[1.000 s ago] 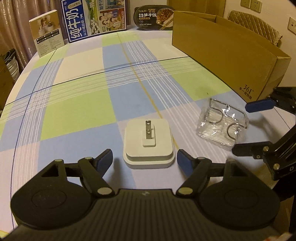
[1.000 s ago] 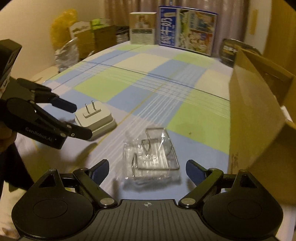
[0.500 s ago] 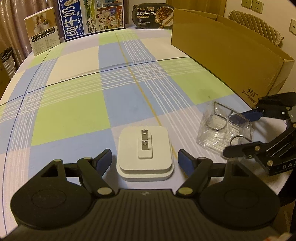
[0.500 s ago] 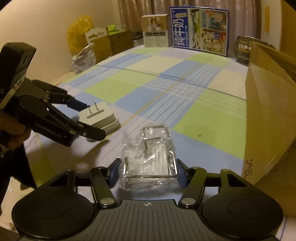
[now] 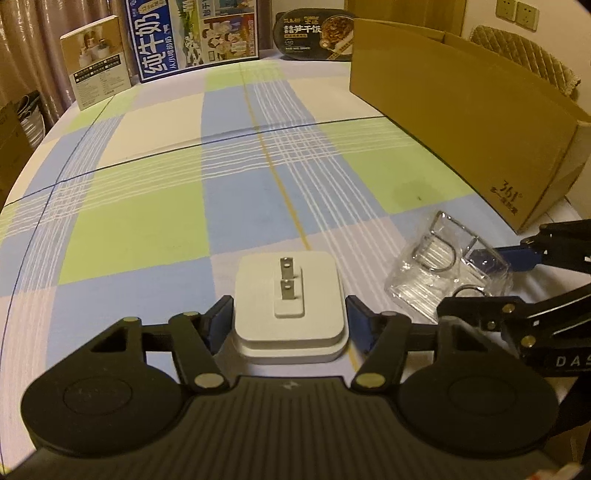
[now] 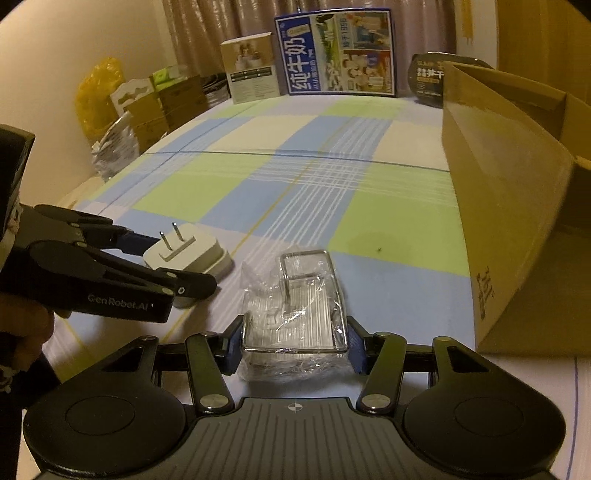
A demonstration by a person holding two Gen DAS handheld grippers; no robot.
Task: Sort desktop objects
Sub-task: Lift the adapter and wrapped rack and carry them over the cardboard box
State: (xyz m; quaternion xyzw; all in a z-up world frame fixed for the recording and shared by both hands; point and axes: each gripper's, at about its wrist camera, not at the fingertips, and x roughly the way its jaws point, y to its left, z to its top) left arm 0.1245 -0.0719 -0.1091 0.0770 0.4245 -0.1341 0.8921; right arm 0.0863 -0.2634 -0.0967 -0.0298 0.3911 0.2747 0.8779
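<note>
Sorting has barely begun: the left hand-held gripper (image 5: 290, 321) pinches the plug (image 5: 290, 291), the right hand-held gripper (image 6: 293, 345) pinches the wrapped rack (image 6: 295, 325), both on the table (image 5: 147, 221); the box (image 5: 461, 140) waits.

Checked tablecloth (image 5: 147, 229), white plug adapter (image 5: 290, 306), wrapped wire rack (image 5: 447, 266), cardboard box (image 5: 461, 122)

Worktop cloth (image 5: 147, 229) is plaid: pale green, light blue and cream squares crossed by white line bands, thin dark-blue lines and one yellow stripe. Charger (image 5: 290, 295) white, silver prongs. Wire rack (image 6: 295, 325) chrome, in clear crinkled wrap. Both tools black with blue pads: left tool (image 5: 290, 325), right tool (image 6: 293, 343). Cardboard box (image 5: 461, 122) tan with dark print. Milk carton (image 6: 336, 51) blue, white lettering, picture panels. Bowl pack (image 5: 314, 35) black, gold text.
</note>
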